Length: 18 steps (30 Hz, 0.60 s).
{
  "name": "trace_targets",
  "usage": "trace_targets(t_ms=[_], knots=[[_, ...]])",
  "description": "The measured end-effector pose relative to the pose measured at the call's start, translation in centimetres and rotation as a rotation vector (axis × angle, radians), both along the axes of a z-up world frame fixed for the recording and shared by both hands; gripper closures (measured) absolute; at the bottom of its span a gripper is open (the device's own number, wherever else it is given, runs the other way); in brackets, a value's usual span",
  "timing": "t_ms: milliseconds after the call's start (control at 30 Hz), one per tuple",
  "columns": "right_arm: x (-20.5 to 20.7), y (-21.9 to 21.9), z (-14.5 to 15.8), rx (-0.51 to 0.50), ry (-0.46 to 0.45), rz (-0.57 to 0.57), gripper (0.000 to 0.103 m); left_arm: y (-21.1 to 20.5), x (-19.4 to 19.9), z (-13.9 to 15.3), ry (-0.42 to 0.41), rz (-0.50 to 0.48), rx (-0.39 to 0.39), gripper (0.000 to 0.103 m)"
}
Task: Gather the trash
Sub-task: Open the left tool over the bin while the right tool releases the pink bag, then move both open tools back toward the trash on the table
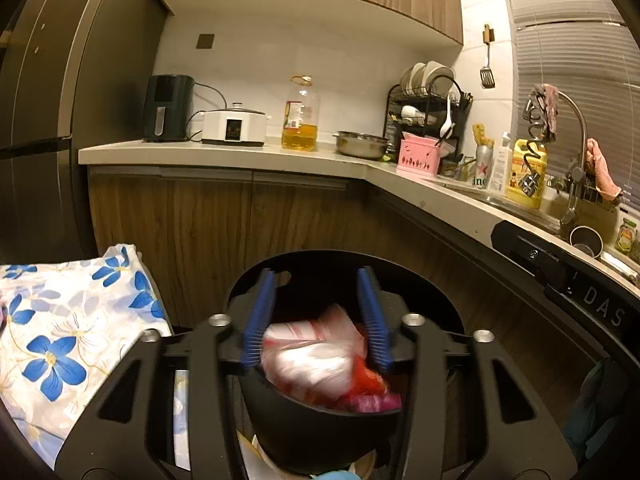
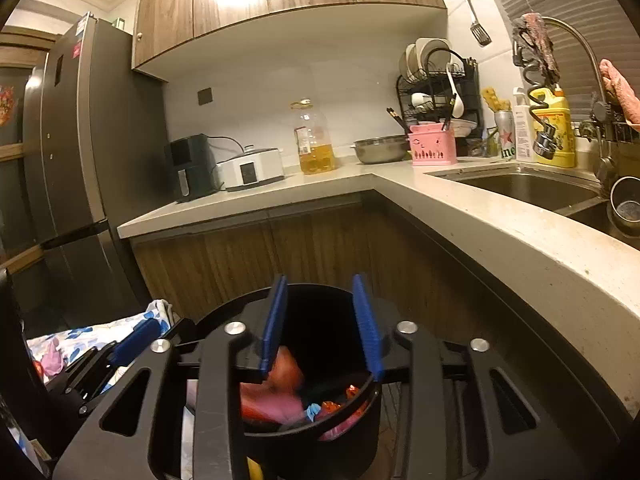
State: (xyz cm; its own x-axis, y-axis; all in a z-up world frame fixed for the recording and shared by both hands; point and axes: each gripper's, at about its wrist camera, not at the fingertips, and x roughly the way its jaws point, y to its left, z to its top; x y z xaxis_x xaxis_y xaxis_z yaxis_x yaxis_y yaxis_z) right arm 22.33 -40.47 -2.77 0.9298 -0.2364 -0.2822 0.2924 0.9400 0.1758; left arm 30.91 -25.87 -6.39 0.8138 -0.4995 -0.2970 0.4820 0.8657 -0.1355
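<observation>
Fingers: left gripper [image 1: 316,320] parted around blurred red-white wrapper [image 1: 312,356] above black bin [image 1: 320,432], grip uncertain; right gripper [image 2: 320,320] open, empty, over same bin; bin partly filled, collection apparently unfinished.

Home kitchen: sink [image 2: 532,190], dish rack [image 2: 440,88], fridge [image 2: 80,152].
</observation>
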Motion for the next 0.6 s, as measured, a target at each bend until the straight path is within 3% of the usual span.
trace_targets(t_ms=[300,533,600], knots=[[-1.2,1.5,0.0,-0.015,0.011,0.019,0.041,4.3,-1.8,0.3,0.015,0.094,-0.045,0.022],[-2.8,4.1,0.3,-0.032,-0.002,0.043,0.019,9.5,-5.5,0.8,-0.02,0.234,-0.026,0.016],[-3.2,4.9,0.2,-0.023,-0.01,0.054,0.017,11.0,-6.4,0.9,-0.015,0.267,-0.032,0.015]])
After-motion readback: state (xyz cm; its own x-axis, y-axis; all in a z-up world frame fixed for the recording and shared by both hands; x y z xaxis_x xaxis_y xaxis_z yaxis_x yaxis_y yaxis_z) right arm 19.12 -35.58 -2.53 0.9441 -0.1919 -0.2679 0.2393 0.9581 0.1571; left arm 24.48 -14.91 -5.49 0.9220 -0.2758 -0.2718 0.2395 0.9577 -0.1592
